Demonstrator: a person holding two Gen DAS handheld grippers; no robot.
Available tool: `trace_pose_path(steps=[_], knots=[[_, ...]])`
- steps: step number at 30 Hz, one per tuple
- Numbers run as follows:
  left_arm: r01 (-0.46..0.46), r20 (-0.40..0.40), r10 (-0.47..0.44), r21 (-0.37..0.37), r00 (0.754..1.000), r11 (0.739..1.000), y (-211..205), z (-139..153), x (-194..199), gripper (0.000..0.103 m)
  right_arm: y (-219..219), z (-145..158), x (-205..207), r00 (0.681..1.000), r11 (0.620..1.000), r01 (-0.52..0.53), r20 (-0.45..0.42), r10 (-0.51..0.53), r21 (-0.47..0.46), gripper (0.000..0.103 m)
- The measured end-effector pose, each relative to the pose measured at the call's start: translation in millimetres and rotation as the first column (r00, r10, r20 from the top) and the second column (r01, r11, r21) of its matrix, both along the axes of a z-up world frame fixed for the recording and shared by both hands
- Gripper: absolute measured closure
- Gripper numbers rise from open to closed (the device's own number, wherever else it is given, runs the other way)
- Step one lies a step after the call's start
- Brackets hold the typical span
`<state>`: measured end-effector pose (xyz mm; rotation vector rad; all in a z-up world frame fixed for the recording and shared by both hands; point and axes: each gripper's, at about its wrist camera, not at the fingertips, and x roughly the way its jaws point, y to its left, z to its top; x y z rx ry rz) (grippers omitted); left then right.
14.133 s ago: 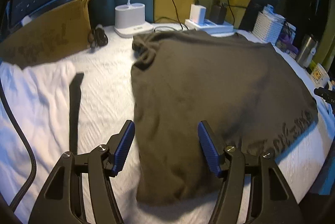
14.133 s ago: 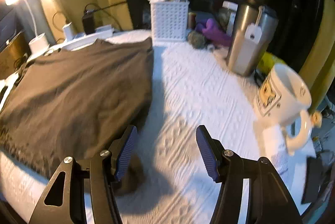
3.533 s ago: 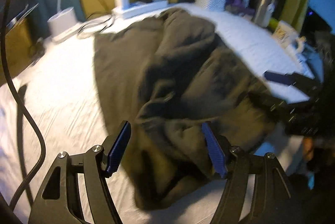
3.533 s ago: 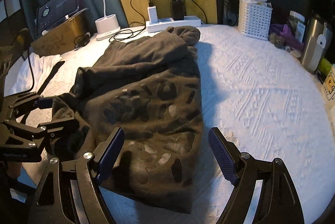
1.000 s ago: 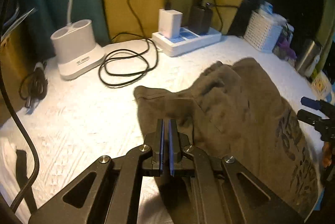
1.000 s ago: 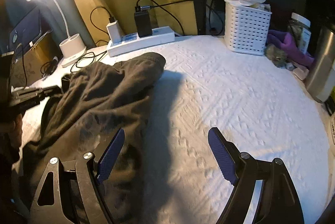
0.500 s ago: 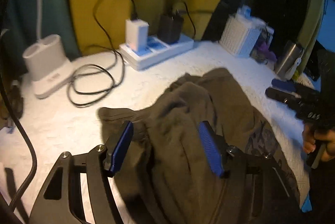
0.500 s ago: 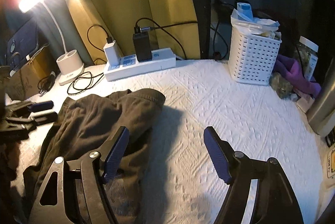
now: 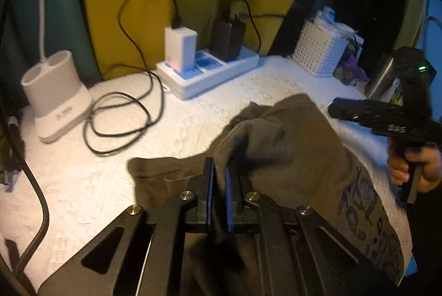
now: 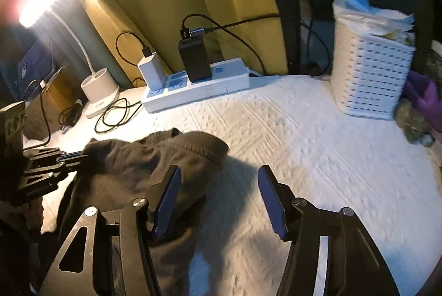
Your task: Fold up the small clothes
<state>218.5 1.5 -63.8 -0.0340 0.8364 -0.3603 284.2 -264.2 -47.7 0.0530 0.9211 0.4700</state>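
A dark olive-brown shirt (image 9: 298, 157) lies bunched on the white textured table cover (image 9: 193, 116); printed lettering shows on its right part. My left gripper (image 9: 217, 185) is shut on a fold of the shirt, with cloth pinched between the blue pads. In the right wrist view the shirt (image 10: 132, 166) lies at the lower left. My right gripper (image 10: 219, 199) is open, its left finger over the shirt's edge and its right finger over bare cover. The right gripper also shows in the left wrist view (image 9: 386, 119), held by a hand.
A white power strip (image 9: 207, 72) with chargers and looping black cables (image 9: 121, 119) sits at the back. A white lamp base (image 9: 55, 97) stands at the left. A white perforated basket (image 10: 373, 77) stands at the back right, with a steel tumbler (image 9: 381, 77) beyond.
My left gripper, open half a second ago, has shut on a shirt fold. My right gripper has moved closer over the shirt's right edge and stays open.
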Motion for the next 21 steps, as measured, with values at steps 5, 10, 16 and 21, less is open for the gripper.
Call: trace_pose_path(steps=[5,10,16,21], knots=[[-0.038,0.009,0.038,0.000,0.999,0.999,15,4,0,0.097,9,-15,22,0.997,0.998,-0.043,-0.063,0.046,0.047,0.046],[-0.056,-0.009,0.056,-0.034,0.998,0.998,27,3,1,0.097,9,-27,31,0.991,0.994,-0.047,-0.119,0.059,0.098,0.046],[-0.070,-0.029,0.068,-0.042,0.997,0.997,34,-4,3,0.097,20,-42,37,0.981,0.983,-0.087,-0.156,0.113,0.163,0.077],[-0.074,-0.002,0.074,-0.071,0.997,0.995,39,8,-3,0.097,40,-29,35,0.989,0.991,-0.106,-0.095,0.114,0.084,0.093]])
